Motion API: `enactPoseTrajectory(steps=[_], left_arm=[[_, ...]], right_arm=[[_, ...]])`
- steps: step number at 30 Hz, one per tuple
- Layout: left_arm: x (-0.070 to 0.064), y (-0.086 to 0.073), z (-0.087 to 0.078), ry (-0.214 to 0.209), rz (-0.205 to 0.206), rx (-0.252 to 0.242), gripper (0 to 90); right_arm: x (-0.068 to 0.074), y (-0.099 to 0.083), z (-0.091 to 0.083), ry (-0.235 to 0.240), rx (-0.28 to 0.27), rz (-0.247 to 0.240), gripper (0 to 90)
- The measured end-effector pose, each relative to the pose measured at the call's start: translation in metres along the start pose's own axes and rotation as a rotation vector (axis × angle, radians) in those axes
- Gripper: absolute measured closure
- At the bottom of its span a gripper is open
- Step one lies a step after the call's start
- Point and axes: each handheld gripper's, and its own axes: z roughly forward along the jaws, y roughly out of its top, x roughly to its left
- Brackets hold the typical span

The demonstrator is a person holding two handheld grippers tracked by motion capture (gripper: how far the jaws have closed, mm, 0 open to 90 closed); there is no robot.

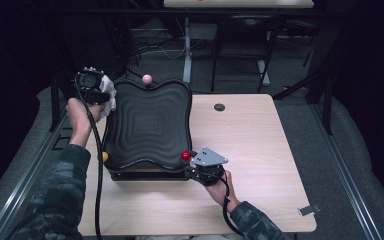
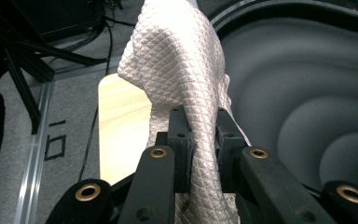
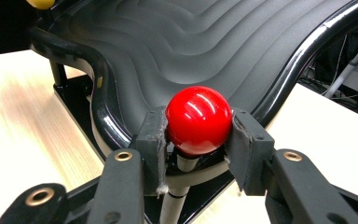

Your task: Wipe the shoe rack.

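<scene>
Nearest, the right hand-held gripper (image 3: 199, 128) clamped the red ball (image 3: 198, 119) at the tray's (image 1: 147, 122) near right corner; the left hand-held gripper (image 2: 200, 135) pinched a white cloth (image 2: 182, 70) at its far left.

A light wooden desk (image 1: 260, 150) with a round cable hole (image 1: 219, 107) is set on grey carpet (image 1: 350, 145). A second table (image 1: 240, 4) on white legs is seen beyond it, with cables (image 1: 155, 50) strewn beneath. The surroundings are left dark.
</scene>
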Motion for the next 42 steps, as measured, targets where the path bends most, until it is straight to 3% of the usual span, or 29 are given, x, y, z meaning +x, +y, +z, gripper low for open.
enactPoseTrajectory(steps=[10, 22, 33, 42], left_arm=[[0.000, -0.019, -0.006, -0.047, -0.018, -0.020, 80.5], [0.000, -0.054, -0.014, -0.118, -0.035, -0.074, 80.5], [-0.003, -0.083, -0.023, -0.119, -0.018, -0.092, 80.5], [0.003, -0.110, -0.028, -0.116, -0.035, -0.087, 80.6]], right_arm=[[0.000, 0.000, 0.000, -0.001, 0.000, 0.000, 60.2], [0.001, 0.000, 0.000, -0.002, 0.001, 0.000, 60.2], [0.001, 0.000, 0.000, -0.002, -0.001, -0.001, 60.2], [0.001, 0.000, 0.000, -0.003, -0.001, 0.000, 60.2]])
